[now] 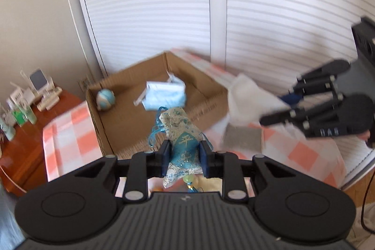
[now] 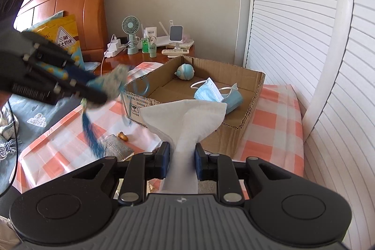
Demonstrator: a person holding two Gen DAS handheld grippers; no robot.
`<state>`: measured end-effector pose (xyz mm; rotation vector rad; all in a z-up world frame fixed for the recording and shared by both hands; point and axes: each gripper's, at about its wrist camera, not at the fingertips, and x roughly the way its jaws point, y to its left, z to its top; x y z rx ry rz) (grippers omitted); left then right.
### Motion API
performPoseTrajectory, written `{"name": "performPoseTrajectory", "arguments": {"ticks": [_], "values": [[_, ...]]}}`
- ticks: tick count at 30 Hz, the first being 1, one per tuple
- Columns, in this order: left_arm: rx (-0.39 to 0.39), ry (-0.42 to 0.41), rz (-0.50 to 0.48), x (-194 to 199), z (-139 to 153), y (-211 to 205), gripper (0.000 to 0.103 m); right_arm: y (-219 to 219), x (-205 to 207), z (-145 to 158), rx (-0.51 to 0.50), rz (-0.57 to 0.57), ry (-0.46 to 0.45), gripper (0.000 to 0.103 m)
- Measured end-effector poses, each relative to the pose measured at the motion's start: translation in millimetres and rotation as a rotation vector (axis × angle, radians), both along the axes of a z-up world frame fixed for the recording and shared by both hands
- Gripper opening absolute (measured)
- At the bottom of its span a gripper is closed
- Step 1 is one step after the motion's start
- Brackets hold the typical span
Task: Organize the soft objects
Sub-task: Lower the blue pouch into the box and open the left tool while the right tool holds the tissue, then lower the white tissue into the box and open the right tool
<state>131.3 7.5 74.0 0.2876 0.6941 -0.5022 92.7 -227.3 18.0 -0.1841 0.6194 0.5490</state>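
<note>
My left gripper (image 1: 184, 157) is shut on a blue and white embroidered sachet (image 1: 181, 132) with blue ribbon and a tassel, held above the near edge of an open cardboard box (image 1: 206, 79). My right gripper (image 2: 181, 162) is shut on a white cloth (image 2: 187, 118), held in front of the box (image 2: 253, 97). The right gripper also shows in the left wrist view (image 1: 276, 109), right of the box. The left gripper shows blurred in the right wrist view (image 2: 98, 88) with the sachet (image 2: 114, 80). In the box lie blue face masks (image 1: 164, 95) (image 2: 218, 93) and a small round blue plush (image 1: 106, 98) (image 2: 185, 72).
The box stands on an orange and white checked cloth (image 2: 271, 118). A grey pouch (image 1: 242, 136) (image 2: 114, 147) and a small brown item (image 2: 123, 136) lie on it. A wooden nightstand (image 2: 131, 57) holds a fan, bottles and a phone stand. White louvred doors (image 1: 269, 4) stand behind the box.
</note>
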Motion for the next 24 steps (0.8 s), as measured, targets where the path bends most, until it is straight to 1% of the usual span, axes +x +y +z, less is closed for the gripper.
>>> {"name": "performPoseTrajectory", "arguments": {"ticks": [3,7,10,12,13,14,15,16,17,18,20,24], "values": [[0.015,-0.06,0.012,21.0,14.0,-4.5,0.025,0.4,-1.0,1.5,0.0,0.001,-0.004,0.026],[0.011,-0.089,0.044,58.7,22.4,-6.8,0.026,0.2,-0.6,0.4,-0.001,-0.001,-0.001,0.026],[0.021,-0.096,0.093,86.2,17.2,-10.2,0.026,0.5,1.0,-0.7,-0.001,-0.003,0.006,0.026],[0.019,-0.094,0.126,100.1,10.2,-9.2,0.031,0.2,2.7,-1.4,-0.003,-0.004,0.01,0.026],[0.013,-0.09,0.14,105.4,6.2,-8.0,0.031,0.1,3.4,-1.8,-0.003,-0.005,0.011,0.026],[0.007,-0.08,0.153,110.0,0.6,-6.2,0.041,-0.1,4.5,-2.1,-0.003,-0.006,0.012,0.026],[0.006,-0.066,0.167,112.2,-4.7,-4.5,0.058,0.0,5.6,-2.3,-0.004,-0.007,0.014,0.026],[0.005,-0.057,0.18,113.8,-9.7,-2.5,0.068,0.4,6.8,-2.5,-0.005,-0.008,0.015,0.026],[0.003,-0.06,0.192,112.6,-13.6,1.1,0.082,0.7,7.8,-2.5,-0.006,-0.009,0.016,0.026],[0.004,-0.076,0.201,110.6,-17.1,3.0,0.085,0.9,8.6,-2.9,-0.008,-0.009,0.016,0.026],[0.019,-0.088,0.209,106.1,-21.7,4.7,0.085,2.2,9.9,-2.7,-0.011,-0.008,0.016,0.026],[0.008,-0.055,0.218,98.7,-24.9,12.7,0.085,6.6,13.9,-1.4,-0.022,-0.004,0.012,0.026]]}}
